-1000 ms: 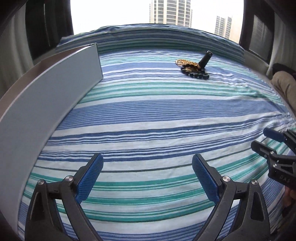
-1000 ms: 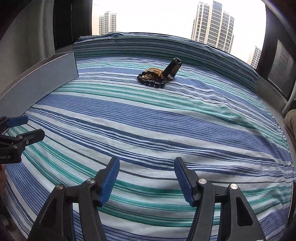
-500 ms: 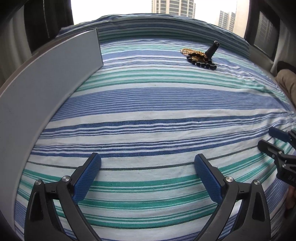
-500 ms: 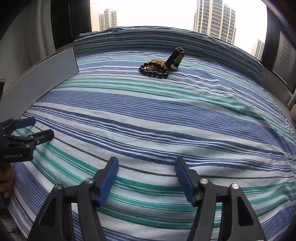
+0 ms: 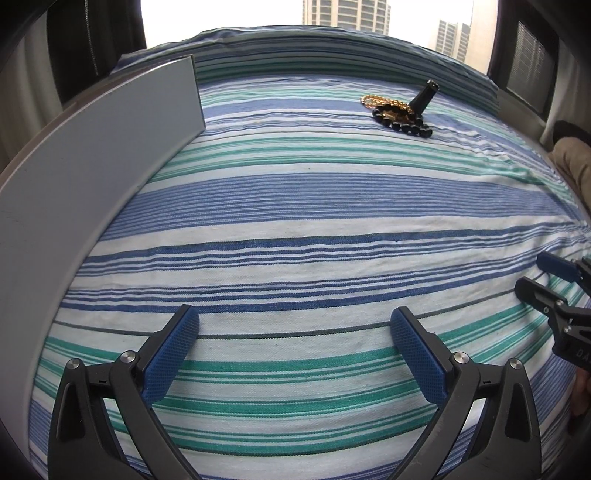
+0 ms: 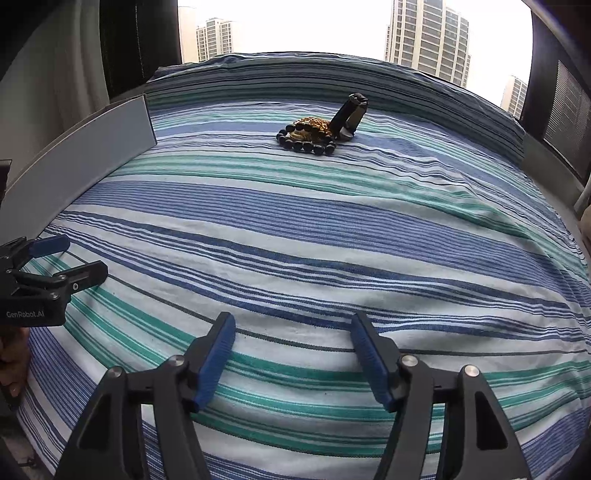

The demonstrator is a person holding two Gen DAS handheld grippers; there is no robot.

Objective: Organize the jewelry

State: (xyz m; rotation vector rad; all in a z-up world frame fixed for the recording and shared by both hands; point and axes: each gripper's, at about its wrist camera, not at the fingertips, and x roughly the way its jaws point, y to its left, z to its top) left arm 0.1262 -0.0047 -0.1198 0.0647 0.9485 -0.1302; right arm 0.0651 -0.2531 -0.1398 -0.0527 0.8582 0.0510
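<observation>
Tongs: two, both agape; bead bracelet [image 6: 306,142], one.

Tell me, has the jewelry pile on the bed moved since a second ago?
No. The jewelry pile lies on the same stripes of the bedsheet, far side; only the cameras shifted.

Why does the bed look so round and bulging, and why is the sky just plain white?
Left wrist view: the fisheye lens bows the striped bedspread and the grey board; the window is overexposed. Right wrist view: same bulge, sky washed out behind the towers; the jewelry pile stays sharp, and soft daylight leaves almost no shadows.
</observation>
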